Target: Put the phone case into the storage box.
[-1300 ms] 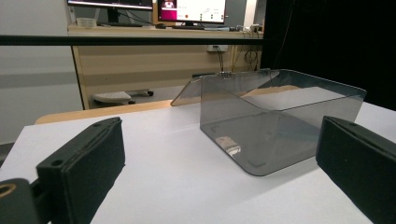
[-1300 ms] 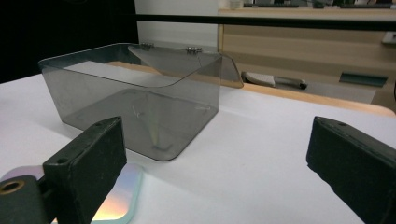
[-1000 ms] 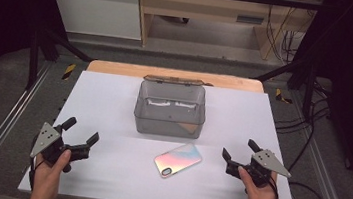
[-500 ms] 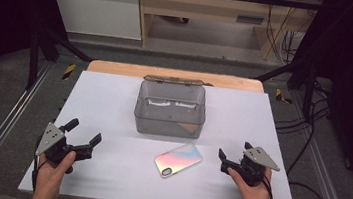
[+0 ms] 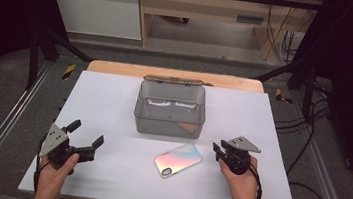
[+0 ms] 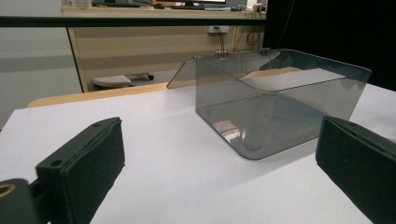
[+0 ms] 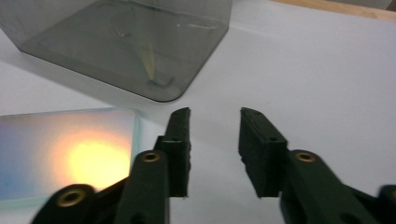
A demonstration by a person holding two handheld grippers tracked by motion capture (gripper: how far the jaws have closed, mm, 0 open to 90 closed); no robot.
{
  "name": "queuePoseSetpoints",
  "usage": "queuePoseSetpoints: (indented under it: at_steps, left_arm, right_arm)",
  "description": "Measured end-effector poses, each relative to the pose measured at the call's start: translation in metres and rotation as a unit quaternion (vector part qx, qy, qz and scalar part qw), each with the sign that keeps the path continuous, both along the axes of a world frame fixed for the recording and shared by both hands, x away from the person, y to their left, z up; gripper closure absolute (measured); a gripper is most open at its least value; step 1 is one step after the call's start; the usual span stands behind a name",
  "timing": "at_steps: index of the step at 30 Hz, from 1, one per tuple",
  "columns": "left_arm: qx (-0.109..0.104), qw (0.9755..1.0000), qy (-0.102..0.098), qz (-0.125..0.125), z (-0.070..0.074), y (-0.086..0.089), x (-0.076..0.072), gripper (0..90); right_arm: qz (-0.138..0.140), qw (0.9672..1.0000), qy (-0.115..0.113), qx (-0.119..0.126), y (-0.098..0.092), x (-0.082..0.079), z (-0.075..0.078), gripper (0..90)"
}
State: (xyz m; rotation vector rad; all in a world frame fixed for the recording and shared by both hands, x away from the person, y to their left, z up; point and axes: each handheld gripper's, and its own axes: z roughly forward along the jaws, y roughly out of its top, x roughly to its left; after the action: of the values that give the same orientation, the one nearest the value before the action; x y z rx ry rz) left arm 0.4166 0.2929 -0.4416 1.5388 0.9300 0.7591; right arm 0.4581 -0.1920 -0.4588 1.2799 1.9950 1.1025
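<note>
- Narrowing its jaws just now with nothing between them, the right gripper sits close to the right end of the phone. In the right gripper view a gap of bare table remains between the two black pads, so I count it as open, only much less wide.
- The phone's edge lies just to the left of the left pad in the right gripper view, beside the jaws and not inside them.
- The left gripper rests at the near left of the white table, jaws spread wide and empty, well apart from the phone.
- The phone lies flat, face down, near the middle of the table and a little to the right, just in front of the box. It is turned diagonally, with its camera corner toward the near left.
- Its back is glossy and iridescent, pink to blue with a yellow glow; it looks thin and slippery.
- Risk, in my judgement: the jaws are now narrow and the phone lies flat on the table, so the pads may not get around its edge. They could push it sideways instead, or toward the box.
- A grip on only one corner of such a smooth back could let the phone swing or slip out while it is lifted.
- The box is smoky, transparent and open, with its lid hanging behind the far side.
</note>
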Motion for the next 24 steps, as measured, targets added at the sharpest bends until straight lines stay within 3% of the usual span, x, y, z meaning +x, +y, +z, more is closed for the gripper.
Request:
queuePoseSetpoints:
  at_steps: [4,6,15,24]
  left_arm:
    - [0.001,1.0,0.001,-0.001,0.0,-0.001,0.0,1.5]
    - [0.003,1.0,0.001,-0.002,0.0,-0.002,0.0,1.5]
    - [0.007,1.0,0.0,-0.005,0.0,-0.004,-0.002,1.6]
    - [0.005,1.0,0.0,-0.008,0.0,-0.005,-0.001,1.6]
  right_arm:
    - [0.014,0.9999,0.009,-0.002,0.007,0.002,-0.003,84.9]
    - [0.025,0.9993,0.027,-0.003,0.014,0.005,-0.008,89.7]
    - [0.038,0.9974,0.062,-0.007,0.032,0.015,-0.017,90.0]
    - [0.048,0.9955,0.081,-0.014,0.039,0.017,-0.023,90.0]
